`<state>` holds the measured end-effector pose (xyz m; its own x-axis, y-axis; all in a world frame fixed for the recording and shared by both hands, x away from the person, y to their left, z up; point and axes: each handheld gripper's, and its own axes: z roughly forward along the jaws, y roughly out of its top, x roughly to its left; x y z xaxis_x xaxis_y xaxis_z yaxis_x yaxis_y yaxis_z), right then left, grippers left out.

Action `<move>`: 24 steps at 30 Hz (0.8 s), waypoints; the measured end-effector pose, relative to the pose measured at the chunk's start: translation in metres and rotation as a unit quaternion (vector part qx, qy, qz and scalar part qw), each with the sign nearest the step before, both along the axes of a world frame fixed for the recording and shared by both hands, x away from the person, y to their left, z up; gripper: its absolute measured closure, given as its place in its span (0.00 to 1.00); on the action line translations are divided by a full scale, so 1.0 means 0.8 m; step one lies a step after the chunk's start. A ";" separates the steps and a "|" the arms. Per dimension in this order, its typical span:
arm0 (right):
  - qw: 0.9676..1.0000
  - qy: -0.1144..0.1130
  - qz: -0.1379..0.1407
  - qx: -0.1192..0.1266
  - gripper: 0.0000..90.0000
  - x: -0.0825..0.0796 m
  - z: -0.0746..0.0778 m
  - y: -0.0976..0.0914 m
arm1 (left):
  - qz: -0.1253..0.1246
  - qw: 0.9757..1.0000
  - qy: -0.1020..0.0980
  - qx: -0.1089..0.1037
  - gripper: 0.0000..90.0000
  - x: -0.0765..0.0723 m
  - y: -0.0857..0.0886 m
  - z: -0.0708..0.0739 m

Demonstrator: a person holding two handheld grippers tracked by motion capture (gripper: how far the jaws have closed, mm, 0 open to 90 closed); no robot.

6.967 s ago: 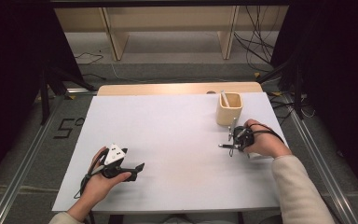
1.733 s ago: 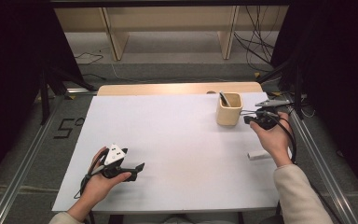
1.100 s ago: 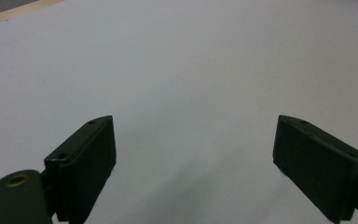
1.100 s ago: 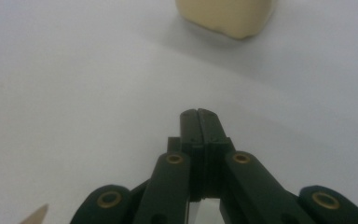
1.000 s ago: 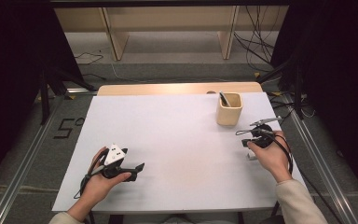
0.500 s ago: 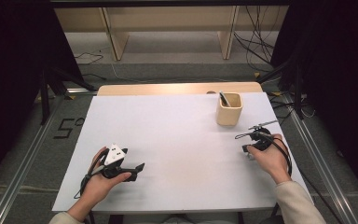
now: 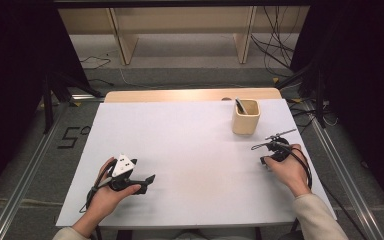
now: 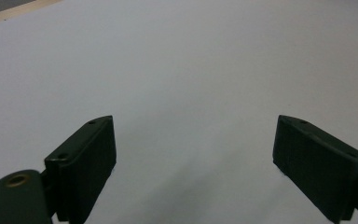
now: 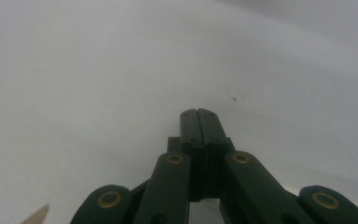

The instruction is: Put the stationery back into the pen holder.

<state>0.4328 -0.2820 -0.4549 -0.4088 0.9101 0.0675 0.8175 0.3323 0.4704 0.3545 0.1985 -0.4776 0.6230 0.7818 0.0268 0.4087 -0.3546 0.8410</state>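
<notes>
A lab recording bay: black curtains flank a white-topped table, with floor rails and loose cables behind.

Your right hand's black two-jaw gripper has left the tan wooden pen cup, where a dark pen now stands, and sunk to the white tabletop.

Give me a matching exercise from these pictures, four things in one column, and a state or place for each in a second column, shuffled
1 left gripper
2 right gripper
3 cup
4 pen

A standing inside the cup
B jaws wide apart
C jaws closed together, nothing between them
D on the table's far right part

Pairs: 1-B, 2-C, 3-D, 4-A
</notes>
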 end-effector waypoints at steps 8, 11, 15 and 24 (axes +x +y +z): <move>1.000 0.002 -0.002 -0.002 1.00 0.000 0.000 0.000 | 0.000 1.000 0.000 0.000 0.15 0.000 0.000 0.000; 1.000 0.003 -0.001 -0.002 1.00 0.000 0.000 0.000 | 0.000 1.000 0.000 0.000 0.15 0.000 0.000 0.000; 1.000 0.005 -0.001 -0.004 1.00 -0.001 -0.001 0.001 | 0.000 1.000 0.000 0.000 0.15 0.000 0.000 0.000; 1.000 0.013 0.003 -0.007 1.00 -0.002 -0.001 0.002 | 0.000 1.000 -0.001 0.001 0.15 0.000 0.001 0.000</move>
